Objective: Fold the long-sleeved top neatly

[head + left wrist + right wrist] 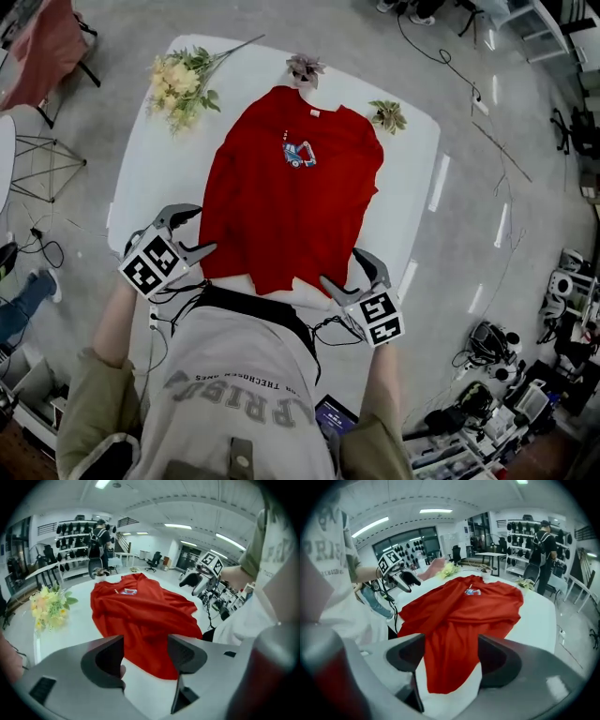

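Left tongs (146,652): apart and empty. Through the gap you see only the hem corner of the top lying on the surface; neither pad touches cloth.
Right tongs (451,660): spread wide and empty as well, aimed at the other hem corner, with no pad pressing on it.
Your tongs' places: in the head view the left pair hangs just off the top at its 8 o'clock and the right pair just off it at 5 o'clock, both angled down.
Red long-sleeved cotton top (291,197): lying flat in the middle of the surface, collar at 12 o'clock, hem at 6 o'clock nearest you, and a small blue-and-red chest print (298,153) facing up.
White round-cornered surface (141,178): bare around the top at 3 and 9 o'clock.
Done so far: no sleeve sticks out to either side, so both look laid in over the body. The 3 o'clock side is rumpled.
Left to do: the body is at full length. I judge you must take the hem corners, carry them to the collar and smooth the creases.
Around the collar: yellow artificial flowers (183,84) at 11 o'clock.
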Available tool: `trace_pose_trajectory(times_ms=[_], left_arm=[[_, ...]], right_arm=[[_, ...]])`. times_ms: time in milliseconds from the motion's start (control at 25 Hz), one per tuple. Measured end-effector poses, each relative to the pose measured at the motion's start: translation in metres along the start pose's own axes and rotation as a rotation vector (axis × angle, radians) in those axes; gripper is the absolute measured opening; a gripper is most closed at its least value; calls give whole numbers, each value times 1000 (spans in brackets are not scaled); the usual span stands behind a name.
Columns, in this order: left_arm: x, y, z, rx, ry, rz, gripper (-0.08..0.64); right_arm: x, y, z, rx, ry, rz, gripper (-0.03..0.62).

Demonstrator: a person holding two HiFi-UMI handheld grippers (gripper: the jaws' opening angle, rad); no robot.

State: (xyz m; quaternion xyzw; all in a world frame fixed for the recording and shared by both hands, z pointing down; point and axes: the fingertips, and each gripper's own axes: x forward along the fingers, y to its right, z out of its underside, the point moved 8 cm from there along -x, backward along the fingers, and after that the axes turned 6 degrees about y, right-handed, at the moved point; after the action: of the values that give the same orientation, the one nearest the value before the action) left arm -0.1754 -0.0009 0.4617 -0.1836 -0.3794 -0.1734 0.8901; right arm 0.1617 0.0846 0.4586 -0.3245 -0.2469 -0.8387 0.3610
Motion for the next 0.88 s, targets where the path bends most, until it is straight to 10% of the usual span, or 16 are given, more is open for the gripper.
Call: trace_pose_trajectory(times_ms=[600, 880], left_arm=[[30, 122, 84, 216, -148, -123, 254], [35, 121, 89, 225, -150, -224, 32]], right_arm=[[1, -67, 95, -452, -178, 9, 261], [6, -59, 112, -652, -248, 77, 75]])
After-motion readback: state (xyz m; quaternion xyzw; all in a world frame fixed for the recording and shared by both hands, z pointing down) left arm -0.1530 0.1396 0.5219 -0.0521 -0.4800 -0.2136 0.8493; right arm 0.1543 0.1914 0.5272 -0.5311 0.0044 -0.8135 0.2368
